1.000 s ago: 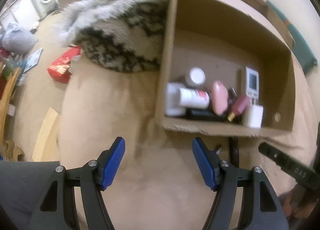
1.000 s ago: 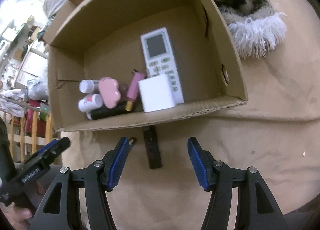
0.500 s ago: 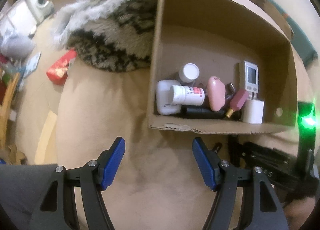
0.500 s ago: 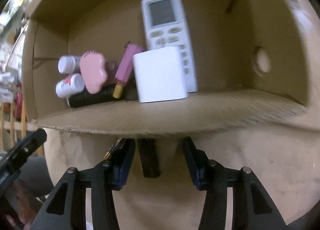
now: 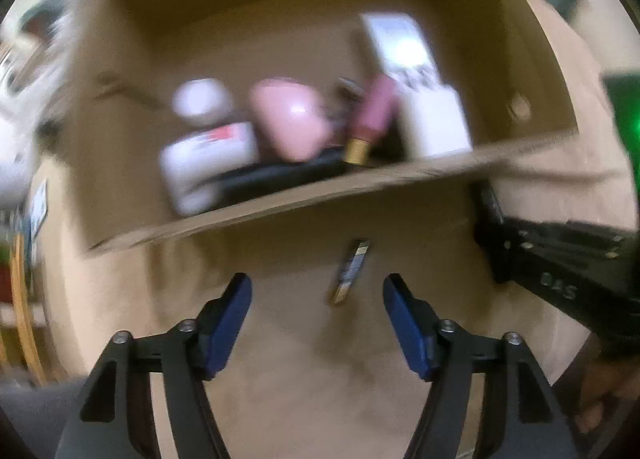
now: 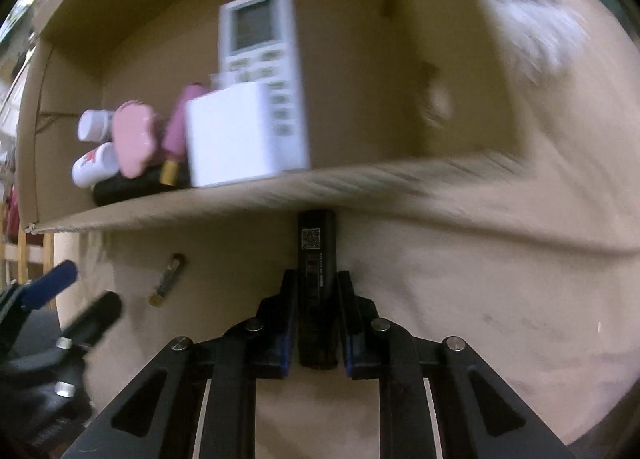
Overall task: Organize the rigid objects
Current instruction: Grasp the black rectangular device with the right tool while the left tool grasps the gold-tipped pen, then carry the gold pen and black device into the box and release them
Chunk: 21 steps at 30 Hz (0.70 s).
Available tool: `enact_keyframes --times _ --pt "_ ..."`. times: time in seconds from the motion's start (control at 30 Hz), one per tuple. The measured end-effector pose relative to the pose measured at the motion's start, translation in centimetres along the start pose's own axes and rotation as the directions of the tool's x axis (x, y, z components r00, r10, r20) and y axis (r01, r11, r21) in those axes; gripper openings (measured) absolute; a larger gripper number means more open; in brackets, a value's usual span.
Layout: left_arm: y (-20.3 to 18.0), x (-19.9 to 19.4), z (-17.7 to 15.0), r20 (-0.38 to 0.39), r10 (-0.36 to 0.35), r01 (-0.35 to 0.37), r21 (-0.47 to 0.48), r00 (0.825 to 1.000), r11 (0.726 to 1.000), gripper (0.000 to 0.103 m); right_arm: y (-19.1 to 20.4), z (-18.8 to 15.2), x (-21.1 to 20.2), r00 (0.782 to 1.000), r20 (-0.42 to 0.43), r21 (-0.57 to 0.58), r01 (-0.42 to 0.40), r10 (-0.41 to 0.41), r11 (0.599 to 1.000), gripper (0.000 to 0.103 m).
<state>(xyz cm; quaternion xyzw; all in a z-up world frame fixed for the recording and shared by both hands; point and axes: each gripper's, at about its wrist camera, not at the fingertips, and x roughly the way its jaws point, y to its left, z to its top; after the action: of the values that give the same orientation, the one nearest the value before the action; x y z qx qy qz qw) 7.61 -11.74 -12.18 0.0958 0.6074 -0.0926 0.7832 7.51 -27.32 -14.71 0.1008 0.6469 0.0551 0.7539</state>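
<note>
Against the cardboard box (image 6: 240,207) front edge: right gripper (image 6: 318,323) jaws closing on black stick (image 6: 317,255), rigid, light, held mid-length; left gripper (image 5: 316,323) jaws apart, closing, w/ small tube (image 5: 350,273) ahead.

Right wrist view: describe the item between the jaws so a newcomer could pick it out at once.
Find the cardboard box on the tan cover. Just outside its near wall lies a black stick-shaped device, the right gripper closing on it. Unlike the small battery nearby, it is black, larger, with a QR label.
</note>
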Motion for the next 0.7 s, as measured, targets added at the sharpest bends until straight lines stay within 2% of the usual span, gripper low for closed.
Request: enact_keyframes --times 0.07,0.2,0.27,0.3,0.4,0.53,0.7 --pt "-1.2 1.5 0.5 -0.028 0.007 -0.005 0.041 1.000 0.999 0.052 -0.7 -0.3 -0.3 1.000 0.003 0.019 -0.006 0.006 1.000 0.020" --pt "-1.2 3.6 1.3 -0.060 0.013 -0.012 0.021 0.998 1.000 0.038 -2.1 -0.4 0.0 1.000 0.006 0.035 -0.015 0.015 0.999 0.019" --pt "-1.0 3.5 1.5 -0.046 0.012 -0.011 0.015 0.999 1.000 0.017 -2.1 -0.7 0.0 1.000 0.008 0.033 -0.017 0.017 0.999 0.019" --pt "-1.0 3.5 1.5 -0.043 0.019 -0.018 0.023 0.999 1.000 0.010 -2.3 -0.7 -0.1 1.000 0.008 0.030 -0.015 0.015 0.999 0.019" --pt "0.0 3.4 1.3 -0.057 0.002 -0.002 -0.005 0.998 1.000 0.009 -2.6 -0.6 -0.5 1.000 0.004 0.016 -0.002 0.002 1.000 0.019" --pt "2.7 2.7 0.1 -0.075 -0.017 0.008 -0.122 0.997 0.993 0.009 -0.5 -0.1 -0.3 1.000 0.008 -0.006 -0.013 0.013 1.000 0.019" --pt "4.5 0.7 -1.3 -0.046 0.005 -0.013 -0.168 0.999 0.986 0.009 0.9 -1.2 -1.3 0.999 0.024 -0.052 -0.029 0.031 0.998 0.019"
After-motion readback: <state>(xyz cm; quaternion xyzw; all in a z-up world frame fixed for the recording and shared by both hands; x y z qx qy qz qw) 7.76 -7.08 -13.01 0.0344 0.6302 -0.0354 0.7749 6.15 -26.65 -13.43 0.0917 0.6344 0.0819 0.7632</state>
